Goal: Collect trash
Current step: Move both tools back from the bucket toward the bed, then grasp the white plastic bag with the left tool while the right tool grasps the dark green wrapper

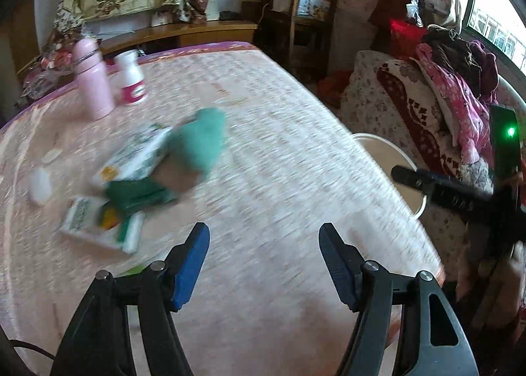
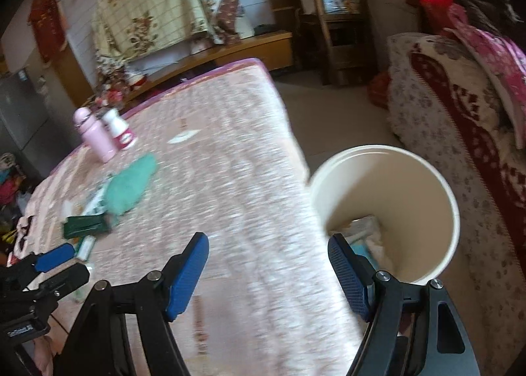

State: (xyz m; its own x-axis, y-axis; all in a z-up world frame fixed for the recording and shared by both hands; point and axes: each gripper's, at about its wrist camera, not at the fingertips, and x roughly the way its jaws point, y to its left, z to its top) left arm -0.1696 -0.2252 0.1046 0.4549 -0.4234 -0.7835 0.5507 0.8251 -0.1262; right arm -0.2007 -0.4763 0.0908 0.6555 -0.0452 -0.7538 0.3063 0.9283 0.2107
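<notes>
A pile of trash lies on the pink-clothed table [image 1: 279, 152]: a green rag [image 1: 200, 139], white and green cartons [image 1: 102, 224], a dark green box [image 1: 138, 193] and a small white piece [image 1: 39, 183]. My left gripper [image 1: 263, 261] is open and empty, above the table just right of the pile. My right gripper [image 2: 268, 272] is open and empty, over the table's right edge beside a cream bucket [image 2: 440, 211] that has white scraps inside. The pile also shows in the right wrist view [image 2: 130, 185]. The left gripper shows there at the lower left [image 2: 54, 256].
A pink bottle [image 1: 92, 80] and a white jar with a red label [image 1: 131, 82] stand at the table's far left. A sofa with patterned covers [image 2: 460, 119] is right of the bucket. A wooden chair [image 1: 302, 14] and a low cabinet [image 1: 184, 32] stand behind the table.
</notes>
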